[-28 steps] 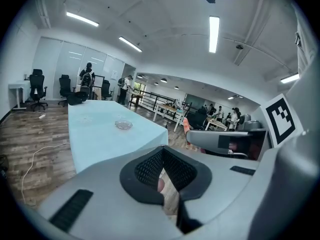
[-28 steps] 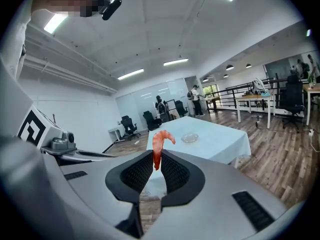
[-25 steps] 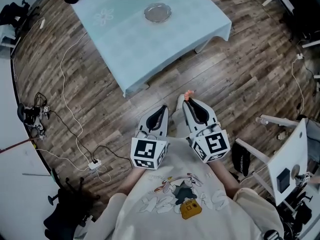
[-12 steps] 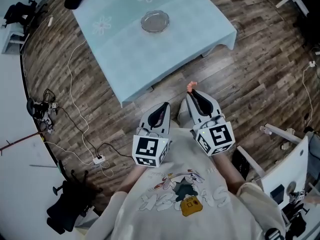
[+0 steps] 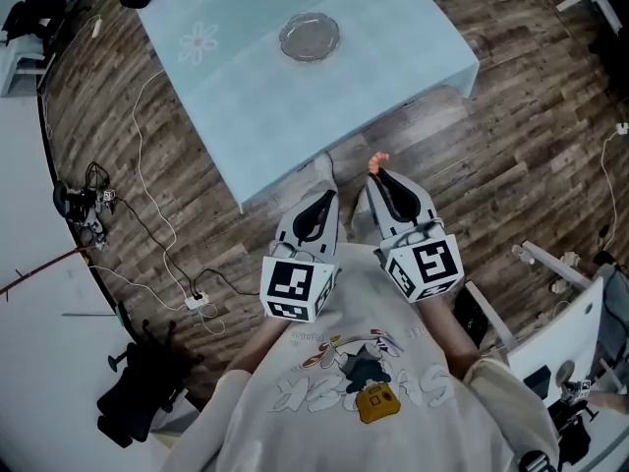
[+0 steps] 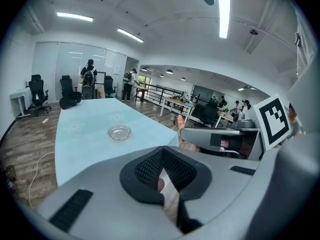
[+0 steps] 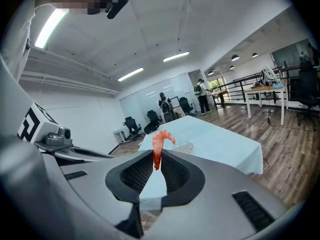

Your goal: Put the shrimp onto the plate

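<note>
1. The right gripper (image 5: pixel 378 173) has its jaws closed on the shrimp (image 5: pixel 374 161), pinching it at their very tips.
2. In the right gripper view, the shrimp (image 7: pixel 159 146) stands with its long axis upright, in line with the jaws. Its lower end is clamped between the pads, and its upper end curls over to the right like a hook.
3. From the head view, the shrimp sticks out past the jaw tips and points toward the table (image 5: pixel 246 106). It hangs over the wooden floor (image 5: pixel 511 155), near the table's edge but not above the cloth.
4. The left gripper (image 5: pixel 322 200) has its jaw tips pressed together with nothing between them; the left gripper view shows only a narrow gap behind the tips.
5. Both grippers are held side by side, close to the person's torso, and aimed at the table.
6. The plate (image 5: pixel 309 37), a clear glass dish, sits on the light blue tablecloth, well apart from the shrimp. In the right gripper view, the plate (image 7: pixel 186 146) shows just behind and to the right of the shrimp.
</note>
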A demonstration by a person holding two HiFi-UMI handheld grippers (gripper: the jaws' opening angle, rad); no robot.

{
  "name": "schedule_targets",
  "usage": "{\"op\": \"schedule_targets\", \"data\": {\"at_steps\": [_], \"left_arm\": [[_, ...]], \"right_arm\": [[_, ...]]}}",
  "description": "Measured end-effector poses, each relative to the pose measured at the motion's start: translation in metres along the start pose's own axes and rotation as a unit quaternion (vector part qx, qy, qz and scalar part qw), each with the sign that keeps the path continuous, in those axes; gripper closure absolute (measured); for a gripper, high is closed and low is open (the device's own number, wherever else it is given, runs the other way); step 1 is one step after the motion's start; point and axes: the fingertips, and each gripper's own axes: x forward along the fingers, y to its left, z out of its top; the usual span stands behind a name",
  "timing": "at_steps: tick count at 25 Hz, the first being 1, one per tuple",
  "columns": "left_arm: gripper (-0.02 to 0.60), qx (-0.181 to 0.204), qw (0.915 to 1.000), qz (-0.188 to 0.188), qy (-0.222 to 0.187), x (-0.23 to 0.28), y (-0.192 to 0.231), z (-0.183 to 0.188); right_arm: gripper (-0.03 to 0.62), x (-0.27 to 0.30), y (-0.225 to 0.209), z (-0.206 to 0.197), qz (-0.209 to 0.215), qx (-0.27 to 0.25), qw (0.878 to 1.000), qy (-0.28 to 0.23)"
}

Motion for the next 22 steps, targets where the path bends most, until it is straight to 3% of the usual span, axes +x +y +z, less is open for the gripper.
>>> {"op": "schedule_targets", "data": {"at_steps": [12, 22], "left_arm": [[0.574, -0.021, 0.9993, -0.02, -0.026, 0.055, 0.108, 0.053], [0.574, -0.042, 0.9976, -0.055, 0.007, 0.113, 0.157, 0.055]], "right_arm": [[0.53, 0.116, -0.008, 0.027, -0.025, 0.0, 0.999, 0.023], [0.53, 0.206, -0.026, 0.035, -0.03, -0.013, 0.998, 0.05]]}}
